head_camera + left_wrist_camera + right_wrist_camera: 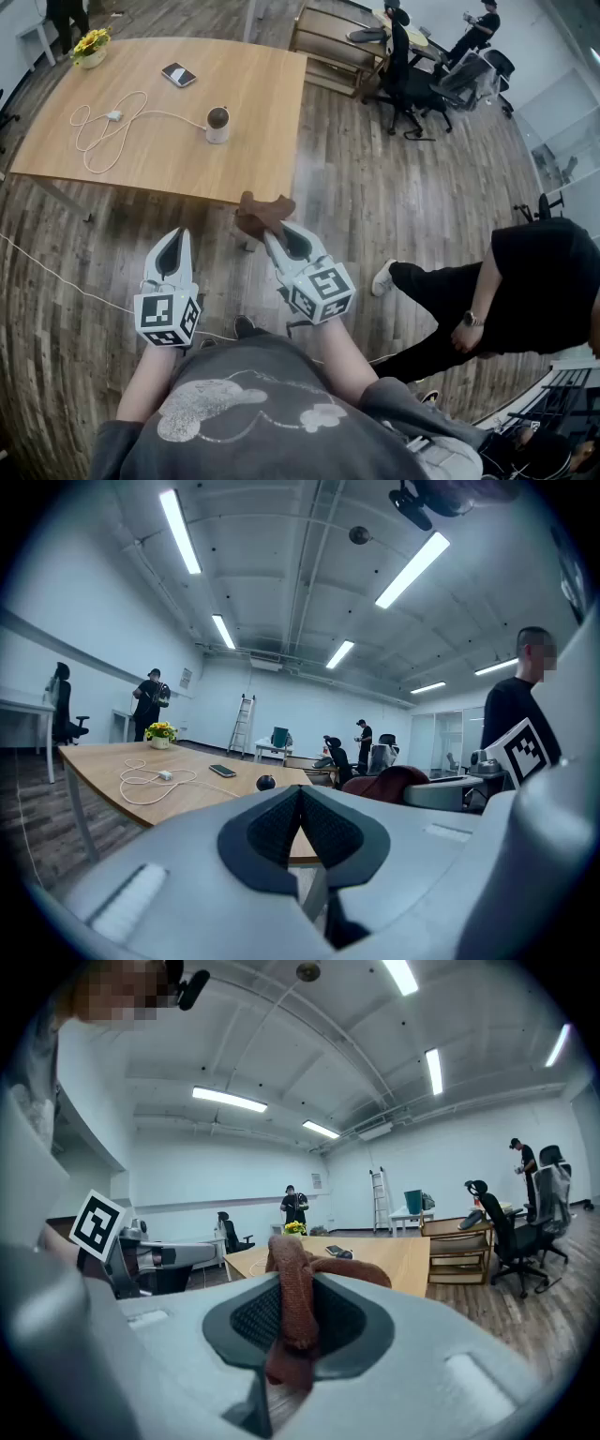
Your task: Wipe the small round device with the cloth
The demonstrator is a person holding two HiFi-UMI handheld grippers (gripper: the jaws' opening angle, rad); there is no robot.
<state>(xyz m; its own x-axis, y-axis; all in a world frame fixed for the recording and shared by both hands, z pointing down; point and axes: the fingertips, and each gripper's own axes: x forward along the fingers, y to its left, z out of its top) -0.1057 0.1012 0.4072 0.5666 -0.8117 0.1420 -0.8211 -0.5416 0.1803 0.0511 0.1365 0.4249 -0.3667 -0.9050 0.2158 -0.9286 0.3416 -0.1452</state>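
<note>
The small round device (217,123) stands on the wooden table (253,141), close to its near edge, with a white cable (103,131) running off to its left. In the left gripper view the device (266,782) is a dark ball on the tabletop, far beyond the jaws. My right gripper (270,234) is shut on a brown cloth (263,211), held above the floor just short of the table's edge. The cloth (295,1297) hangs bunched between the right jaws. My left gripper (177,234) is shut and empty, beside the right one.
A phone (178,74) and a pot of yellow flowers (91,47) are on the table's far side. A person in black (534,281) crouches at the right. Office chairs (412,75) and a low wooden shelf (333,47) stand beyond the table.
</note>
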